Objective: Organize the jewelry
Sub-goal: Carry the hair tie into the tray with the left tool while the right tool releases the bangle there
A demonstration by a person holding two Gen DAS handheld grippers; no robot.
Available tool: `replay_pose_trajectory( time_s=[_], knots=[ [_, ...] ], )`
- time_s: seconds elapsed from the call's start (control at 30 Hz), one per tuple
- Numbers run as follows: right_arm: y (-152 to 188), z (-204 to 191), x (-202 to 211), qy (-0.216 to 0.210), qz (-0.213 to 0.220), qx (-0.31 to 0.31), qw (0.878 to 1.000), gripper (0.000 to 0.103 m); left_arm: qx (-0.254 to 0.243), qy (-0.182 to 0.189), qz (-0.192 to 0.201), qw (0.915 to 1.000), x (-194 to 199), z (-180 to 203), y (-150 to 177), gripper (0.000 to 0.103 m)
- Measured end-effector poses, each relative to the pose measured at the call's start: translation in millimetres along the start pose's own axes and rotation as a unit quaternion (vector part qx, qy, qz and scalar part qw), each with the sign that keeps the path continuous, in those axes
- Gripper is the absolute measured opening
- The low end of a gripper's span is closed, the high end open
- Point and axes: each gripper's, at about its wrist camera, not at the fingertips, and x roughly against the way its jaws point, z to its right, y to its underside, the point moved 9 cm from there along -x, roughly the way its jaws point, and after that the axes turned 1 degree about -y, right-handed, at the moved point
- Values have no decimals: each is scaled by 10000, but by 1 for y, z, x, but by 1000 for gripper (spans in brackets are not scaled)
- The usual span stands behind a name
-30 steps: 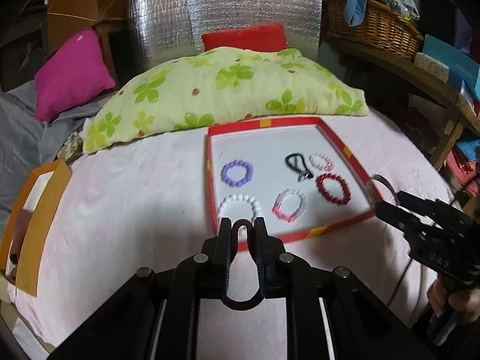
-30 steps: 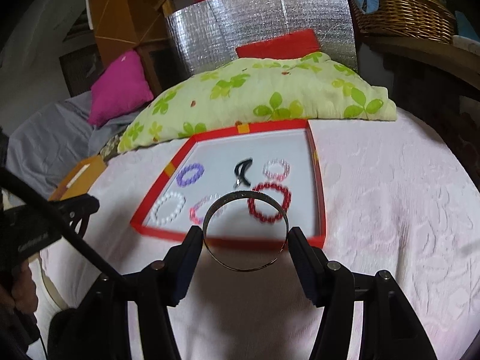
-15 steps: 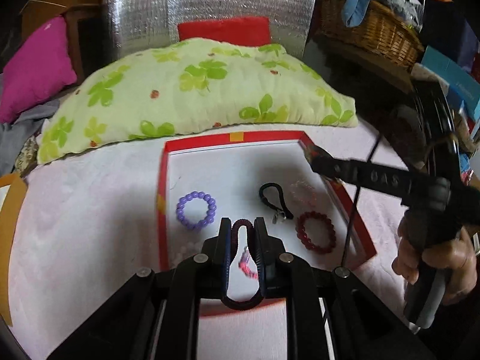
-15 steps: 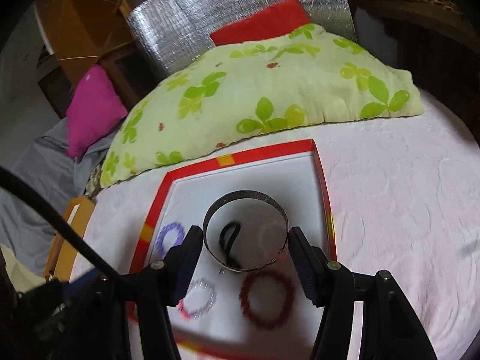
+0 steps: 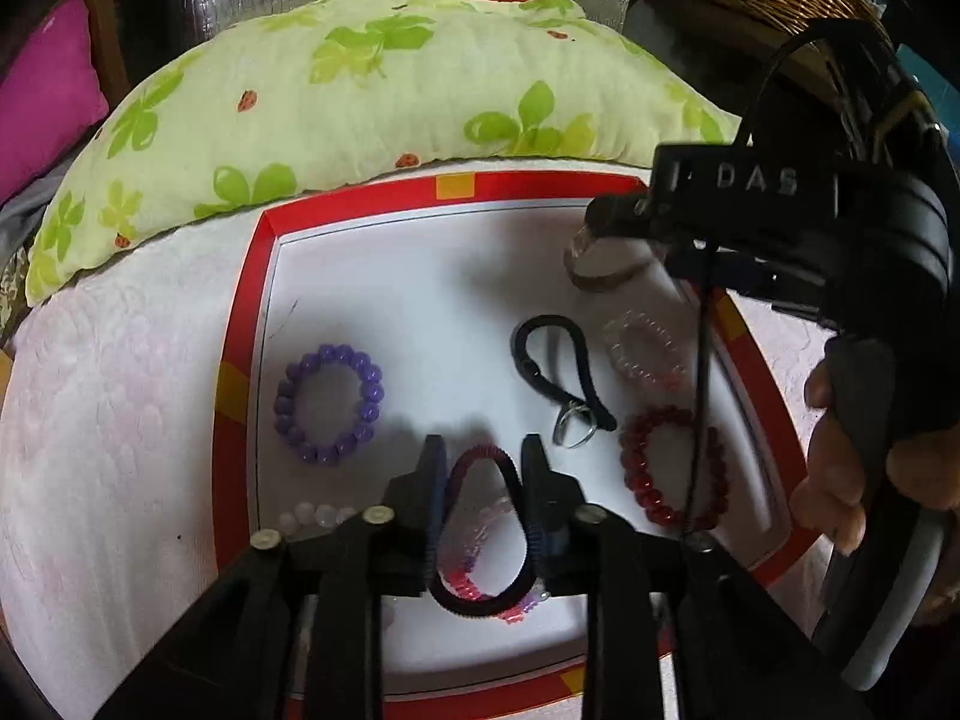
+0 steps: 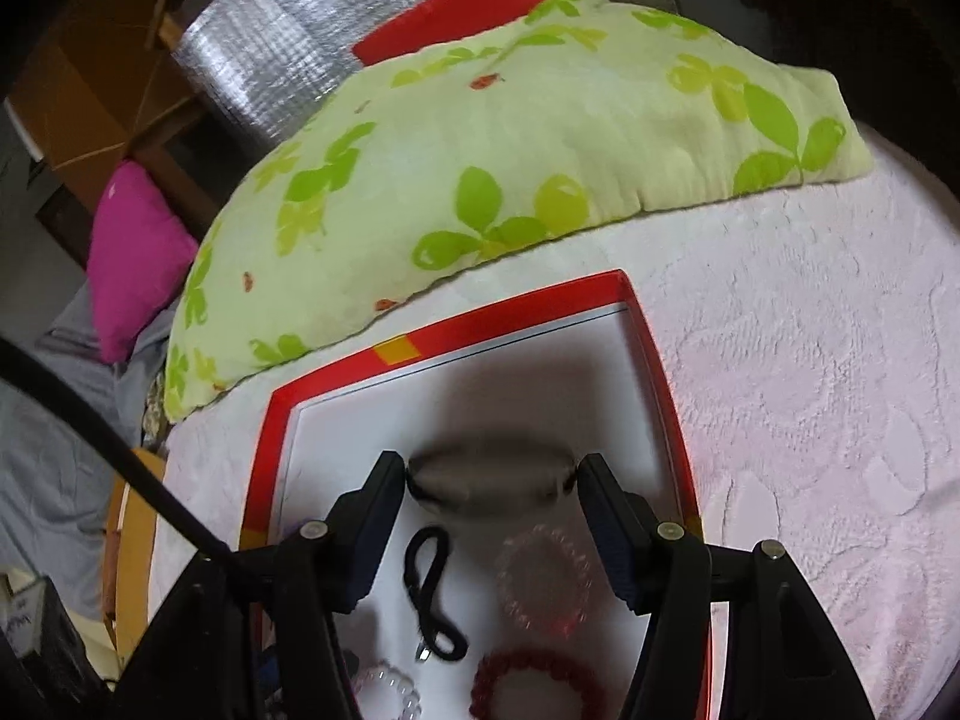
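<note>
Your left gripper (image 5: 483, 456) is over the near part of the red tray (image 5: 237, 324). Its jaws are opening, and a dark hair band (image 5: 480, 534) hangs as a loop between them. You cannot tell if the pads press on it.

Your right gripper (image 6: 491, 483) is over the far right part of the tray. Its jaws stand wide and hold a metal bangle (image 6: 489, 480) across the gap. The bangle looks blurry and sits low, close to the white tray floor.

In the tray you have a purple bead ring (image 5: 329, 403) on the left, a black cord (image 5: 555, 372) with a small silver ring in the middle, a clear pink bracelet (image 5: 645, 351) on the right, and a dark red bracelet (image 5: 672, 468) nearer than that. White beads (image 5: 315, 515) peek out near the left gripper.

A green leafy pillow (image 5: 372, 90) lies just past the tray on the pink cover (image 5: 114, 396).
</note>
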Motion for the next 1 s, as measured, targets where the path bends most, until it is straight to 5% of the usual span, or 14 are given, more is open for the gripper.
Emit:
replay_pose_trajectory(
  time_s=[0.1, 0.27, 0.37, 0.77, 1.0],
  knots=[
    [-7, 2, 6, -54, 196, -36, 9998, 68, -17, -80, 87, 9999, 6, -3, 2, 50],
    [-7, 2, 17, -85, 311, 142, 9994, 68, -120, -237, 223, 9994, 27, -6, 8, 51],
    [-4, 3, 27, 39, 364, 318, 9988, 68, -132, -340, 383, 9986, 48, -9, 16, 65],
    [44, -7, 86, 189, 342, 1063, 9936, 68, 31, -954, 701, 9930, 109, -33, 64, 73],
    [85, -8, 106, 245, 108, 1354, 9904, 68, 244, -1978, 782, 9768, 135, -58, 83, 75]
  ],
)
